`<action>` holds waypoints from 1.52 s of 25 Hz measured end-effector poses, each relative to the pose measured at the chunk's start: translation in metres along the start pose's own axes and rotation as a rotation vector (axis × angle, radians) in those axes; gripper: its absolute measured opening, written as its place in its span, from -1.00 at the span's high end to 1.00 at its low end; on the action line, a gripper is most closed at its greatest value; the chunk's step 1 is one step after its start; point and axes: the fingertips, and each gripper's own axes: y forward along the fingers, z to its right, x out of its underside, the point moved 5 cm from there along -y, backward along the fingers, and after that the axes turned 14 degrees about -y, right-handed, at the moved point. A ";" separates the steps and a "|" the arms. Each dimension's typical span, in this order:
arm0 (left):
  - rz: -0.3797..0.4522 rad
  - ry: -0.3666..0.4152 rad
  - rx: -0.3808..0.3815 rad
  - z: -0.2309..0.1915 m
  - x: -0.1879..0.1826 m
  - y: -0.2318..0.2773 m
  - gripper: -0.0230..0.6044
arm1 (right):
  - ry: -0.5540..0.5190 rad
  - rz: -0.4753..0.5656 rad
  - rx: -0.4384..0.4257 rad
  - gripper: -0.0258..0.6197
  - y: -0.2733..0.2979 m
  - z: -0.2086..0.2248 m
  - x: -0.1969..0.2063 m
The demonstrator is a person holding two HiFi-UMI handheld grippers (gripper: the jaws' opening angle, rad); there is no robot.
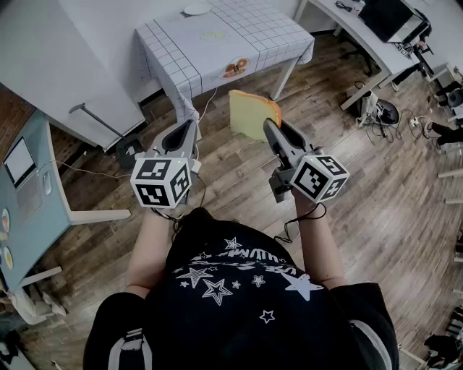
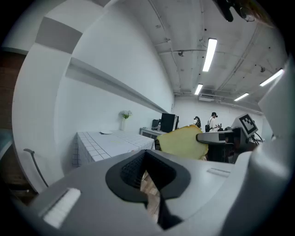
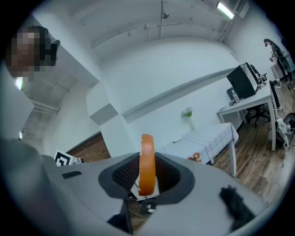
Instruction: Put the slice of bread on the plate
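Head view has the right tool point(image 1: 269, 130) pinching the slice of bread point(image 1: 252, 114) by its lower part. The slice stands on edge in the air, over the wooden floor point(image 1: 231, 181) on the near side of the desk point(image 1: 181, 58). The left tool point(image 1: 189, 130) hangs level with it, also short of the desk, jaws drawn together on nothing. A white plate point(image 1: 197, 9) sits at the desk's far edge. Pickup looks done; carrying the bread to the plate and releasing it remain.
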 end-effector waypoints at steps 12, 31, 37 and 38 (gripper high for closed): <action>0.036 -0.036 0.035 0.006 -0.002 -0.006 0.90 | -0.009 0.004 -0.038 0.61 0.005 -0.003 0.002; -0.007 -0.043 -0.003 0.015 0.030 -0.003 0.90 | 0.060 -0.065 -0.008 0.61 -0.014 0.021 0.039; -0.007 -0.058 -0.018 -0.003 0.024 0.011 0.90 | 0.061 -0.071 0.007 0.61 0.011 0.035 0.036; -0.007 -0.061 -0.018 -0.008 0.022 0.015 0.90 | 0.058 -0.065 0.010 0.61 0.016 0.037 0.035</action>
